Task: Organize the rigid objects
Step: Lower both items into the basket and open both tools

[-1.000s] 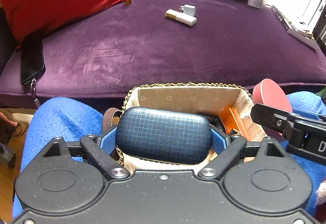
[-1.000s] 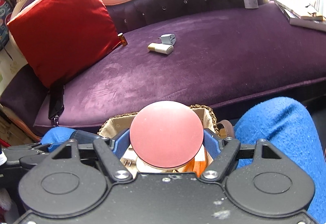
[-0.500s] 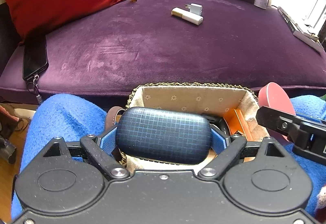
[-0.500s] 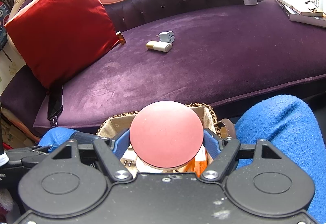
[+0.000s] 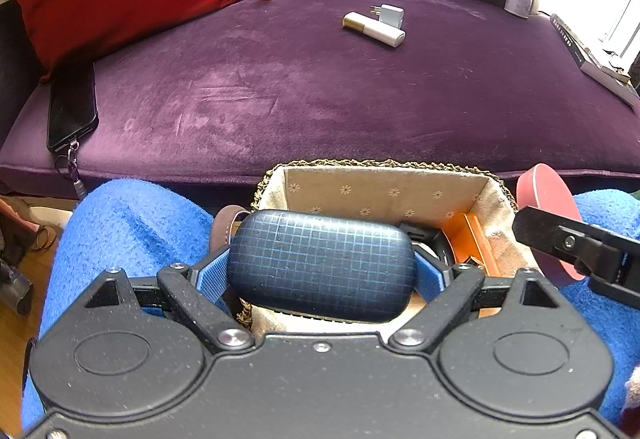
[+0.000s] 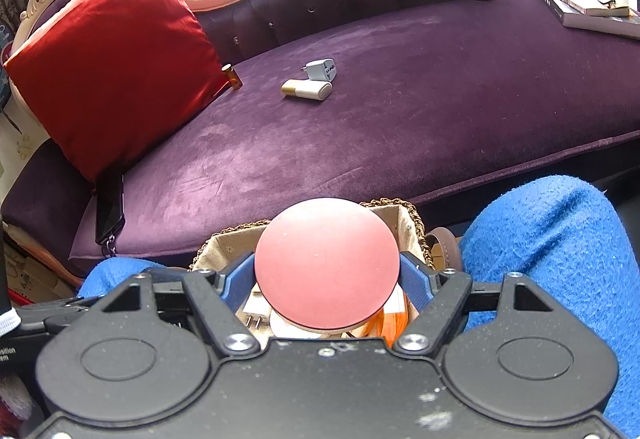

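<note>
left gripper (image 5: 321, 266): I see jaws clamped on one navy case (image 5: 320, 265)
right gripper (image 6: 327, 275): jaws clamped on one pink disc (image 6: 327, 270)
basket (image 5: 384, 185): one, near
sofa (image 5: 320, 99): five loose items, far

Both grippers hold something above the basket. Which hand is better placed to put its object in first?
Probably the left. Its gripper holds the dark blue case right over the basket's open lining. The right gripper holds the pink round box nearer the basket's side edge.
</note>
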`<state>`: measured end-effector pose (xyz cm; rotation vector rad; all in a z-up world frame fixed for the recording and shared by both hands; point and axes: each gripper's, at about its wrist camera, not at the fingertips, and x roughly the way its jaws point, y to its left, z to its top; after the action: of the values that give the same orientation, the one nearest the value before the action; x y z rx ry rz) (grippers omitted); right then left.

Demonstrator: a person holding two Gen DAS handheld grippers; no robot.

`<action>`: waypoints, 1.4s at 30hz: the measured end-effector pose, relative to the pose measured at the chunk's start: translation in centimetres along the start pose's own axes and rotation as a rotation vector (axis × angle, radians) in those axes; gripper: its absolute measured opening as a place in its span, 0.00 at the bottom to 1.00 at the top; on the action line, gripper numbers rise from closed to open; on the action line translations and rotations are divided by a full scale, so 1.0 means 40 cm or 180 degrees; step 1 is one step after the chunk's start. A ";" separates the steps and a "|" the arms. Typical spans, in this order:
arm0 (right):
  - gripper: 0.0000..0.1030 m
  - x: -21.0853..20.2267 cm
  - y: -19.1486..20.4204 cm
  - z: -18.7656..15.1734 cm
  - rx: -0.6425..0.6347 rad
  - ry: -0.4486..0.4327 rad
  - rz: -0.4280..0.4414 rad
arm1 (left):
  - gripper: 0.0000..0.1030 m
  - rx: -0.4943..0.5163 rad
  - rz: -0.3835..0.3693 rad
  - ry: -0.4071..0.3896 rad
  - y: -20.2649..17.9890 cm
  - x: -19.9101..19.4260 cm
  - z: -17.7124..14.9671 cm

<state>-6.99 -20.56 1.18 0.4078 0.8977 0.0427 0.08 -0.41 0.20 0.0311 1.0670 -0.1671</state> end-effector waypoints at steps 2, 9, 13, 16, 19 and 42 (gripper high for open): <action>0.74 0.000 0.000 0.000 0.0003 0.0002 0.0003 | 0.84 -0.0010 -0.0002 0.0006 0.001 0.001 0.000; 0.75 0.000 -0.003 0.000 0.0034 0.0008 0.0012 | 0.84 -0.0062 -0.0016 0.0044 0.008 0.005 0.001; 0.76 0.000 -0.007 0.003 0.0075 0.0015 0.0026 | 0.84 -0.0043 -0.0022 0.0001 0.005 0.000 0.000; 0.76 0.001 -0.007 0.002 0.0097 0.0020 0.0033 | 0.84 -0.0018 -0.0007 0.0003 0.000 -0.001 0.000; 0.76 0.003 -0.008 0.003 0.0111 0.0027 0.0036 | 0.84 -0.0025 -0.0009 0.0007 0.001 -0.001 0.003; 0.78 0.008 -0.017 0.005 0.0168 0.0048 0.0052 | 0.85 -0.0041 -0.0005 0.0020 0.004 0.000 0.003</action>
<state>-6.72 -21.20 0.80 0.4646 0.9119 0.0373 0.21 -0.26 0.24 0.0191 1.0744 -0.1616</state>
